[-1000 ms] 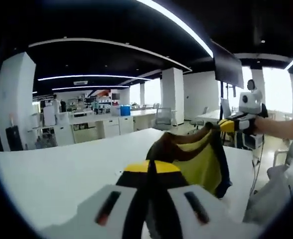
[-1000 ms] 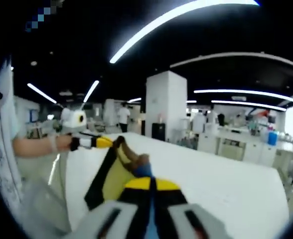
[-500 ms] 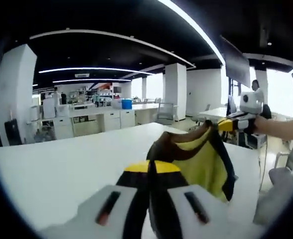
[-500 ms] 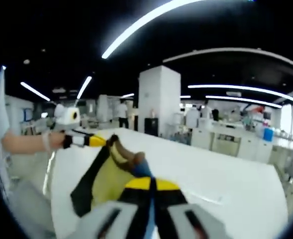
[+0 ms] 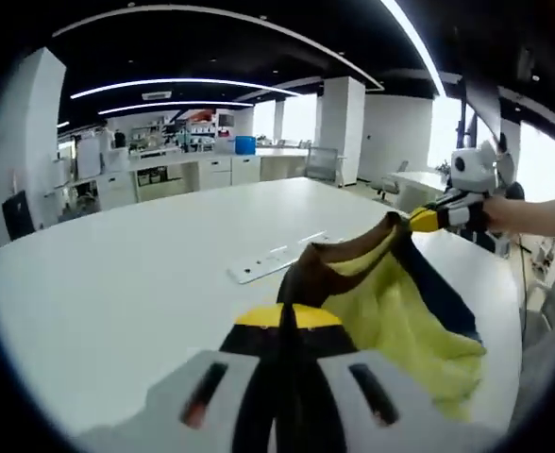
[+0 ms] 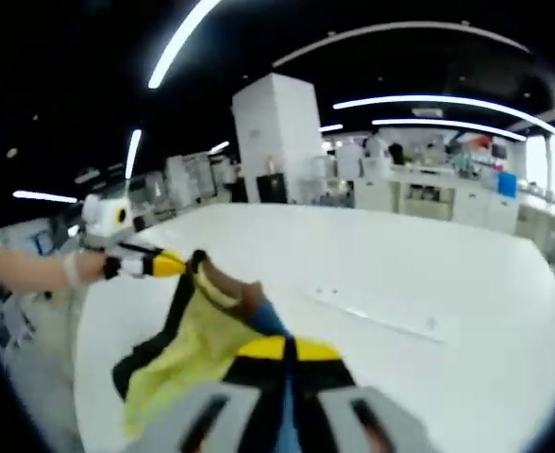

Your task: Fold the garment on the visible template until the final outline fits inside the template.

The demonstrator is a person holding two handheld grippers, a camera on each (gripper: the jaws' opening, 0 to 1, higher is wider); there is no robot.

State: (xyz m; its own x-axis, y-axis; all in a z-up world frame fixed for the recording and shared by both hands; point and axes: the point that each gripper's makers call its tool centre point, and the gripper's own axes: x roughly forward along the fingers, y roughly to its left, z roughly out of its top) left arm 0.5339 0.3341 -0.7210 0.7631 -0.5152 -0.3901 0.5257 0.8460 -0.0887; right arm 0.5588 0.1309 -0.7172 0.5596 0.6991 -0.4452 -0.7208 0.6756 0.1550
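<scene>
Yellow cloth with dark brown and navy trim, the garment [image 5: 391, 302], is stretched between the two grippers above the white table [image 5: 117, 283]. In the left gripper view, the left gripper [image 5: 290, 326] is clamped on one brown edge of the cloth, its jaws closed on the fabric. The right gripper [image 5: 427, 219] is seen beyond it with its yellow tips pinched on the far corner. In the right gripper view the same is shown from the other side: the right gripper [image 6: 284, 363] is closed on the cloth, and the left gripper [image 6: 164, 263] grips the far end.

Compared with a second ago, the garment has been brought down. Earlier it was hung high, with mostly ceiling behind it in both views. Now much more tabletop is seen, and the lower hem of the garment is draped onto or just above the table; contact cannot be told for certain. The cloth has also been spread wider between the grippers.

A long pale strip [image 5: 276, 259] is seen lying on the table just beyond the garment; it may belong to the template, though that cannot be confirmed. Folding is judged not yet begun: the garment is first to be laid flat on the table near that strip.
</scene>
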